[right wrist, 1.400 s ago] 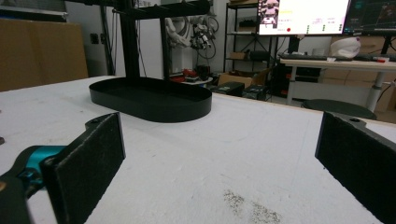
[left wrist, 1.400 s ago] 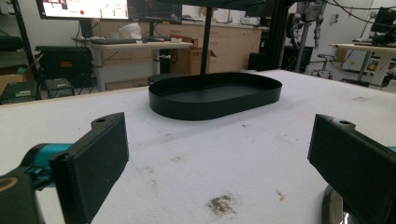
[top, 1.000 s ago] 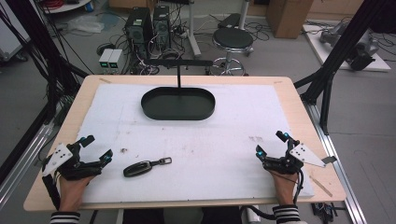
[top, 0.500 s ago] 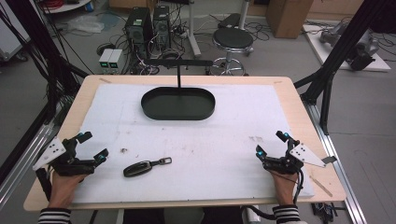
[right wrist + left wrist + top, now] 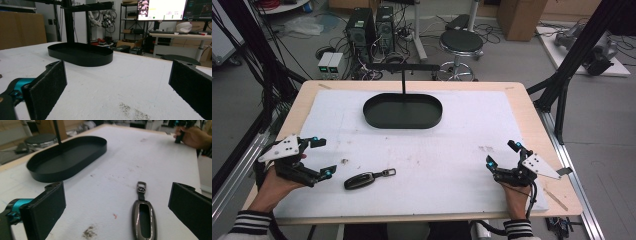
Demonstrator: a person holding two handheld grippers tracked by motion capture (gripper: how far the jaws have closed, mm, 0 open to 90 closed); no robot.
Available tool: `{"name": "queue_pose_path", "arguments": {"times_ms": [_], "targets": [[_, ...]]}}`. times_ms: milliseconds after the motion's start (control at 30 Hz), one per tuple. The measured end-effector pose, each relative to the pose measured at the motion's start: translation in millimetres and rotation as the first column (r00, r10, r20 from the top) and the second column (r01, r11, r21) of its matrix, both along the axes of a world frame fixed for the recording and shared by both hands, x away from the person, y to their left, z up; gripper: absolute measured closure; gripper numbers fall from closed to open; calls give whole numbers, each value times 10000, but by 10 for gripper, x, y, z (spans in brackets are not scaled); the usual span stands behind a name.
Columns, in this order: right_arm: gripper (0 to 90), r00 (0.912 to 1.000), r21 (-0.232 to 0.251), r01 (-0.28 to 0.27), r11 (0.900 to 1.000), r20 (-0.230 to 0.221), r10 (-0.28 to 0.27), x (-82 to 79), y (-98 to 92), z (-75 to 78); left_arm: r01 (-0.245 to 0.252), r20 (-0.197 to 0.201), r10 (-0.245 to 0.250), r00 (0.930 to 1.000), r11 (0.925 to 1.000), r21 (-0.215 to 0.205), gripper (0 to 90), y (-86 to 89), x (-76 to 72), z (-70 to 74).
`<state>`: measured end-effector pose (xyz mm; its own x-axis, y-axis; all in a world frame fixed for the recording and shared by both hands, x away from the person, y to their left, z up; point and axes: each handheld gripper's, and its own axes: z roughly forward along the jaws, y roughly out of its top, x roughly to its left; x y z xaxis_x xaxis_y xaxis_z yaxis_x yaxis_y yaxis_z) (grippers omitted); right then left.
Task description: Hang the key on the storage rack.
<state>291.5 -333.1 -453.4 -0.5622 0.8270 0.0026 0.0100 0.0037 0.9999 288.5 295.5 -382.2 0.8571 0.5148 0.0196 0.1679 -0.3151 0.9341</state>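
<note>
A dark car key fob with a metal loop lies on the white mat near the front left; the left gripper view has this fob close between the jaws. My left gripper is open just left of it, empty. A black oval tray with an upright post stands at the back middle of the mat, seen as the tray and again as the tray. Over at the front right, my right gripper rests open on the mat with nothing in it.
The white mat covers a wooden table. A black stool, computer towers and cables stand on the floor behind. Black frame posts rise at both sides. The other hand appears far off in the left gripper view.
My left gripper has shifted slightly back and left, away from the key fob. The right gripper and the fob have stayed put.
</note>
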Motion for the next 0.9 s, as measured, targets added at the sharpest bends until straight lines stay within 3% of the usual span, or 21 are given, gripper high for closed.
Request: {"name": "queue_pose_path", "arguments": {"times_ms": [133,233,367,433,467,500,533,633,733,767,800,833,867,900], "targets": [[5,10000,-6,8,10000,4,-8,0,1,0,554,-258,-536,9982,9958,728,17,-129,32,73],[5,10000,-7,8,10000,-3,-8,0,-1,-1,988,-375,-938,9949,9807,1688,17,-231,51,105],[5,10000,41,48,10000,-36,-48,-3,2,0,1303,-702,-1165,9907,9611,2435,17,-347,87,148],[5,10000,36,44,10000,-32,-44,-3,0,0,1444,-769,-1277,9888,9490,2803,17,-407,100,163],[5,10000,2,54,10000,26,-54,2,-4,0,1571,-857,-1366,9869,9353,3172,17,-464,110,179],[5,10000,2,54,10000,26,-54,2,-4,0,1571,-857,-1366,9869,9353,3172,17,-464,110,179],[5,10000,20,40,10000,-35,-40,-2,-1,0,1624,-904,-1402,9860,9305,3284,17,-492,114,177],[5,10000,44,32,10000,-41,-32,-3,0,0,1796,-1185,-1446,9824,9056,3842,17,-569,127,158],[5,10000,47,40,10000,-36,-40,-3,1,0,1922,-1337,-1494,9797,8897,4142,17,-632,136,131],[5,10000,17,51,10000,20,-51,1,-2,0,2016,-1450,-1528,9776,8778,4346,17,-673,146,124],[5,10000,17,51,10000,20,-51,1,-2,0,2016,-1450,-1528,9776,8778,4346,17,-673,146,124],[5,10000,11,64,10000,50,-64,3,-6,0,2140,-1604,-1569,9745,8648,4542,17,-715,157,118],[5,10000,11,64,10000,50,-64,3,-6,0,2140,-1604,-1569,9745,8648,4542,17,-715,157,118],[5,10000,33,70,10000,17,-70,0,-5,0,2197,-1659,-1595,9732,8586,4633,17,-739,161,111]]}}
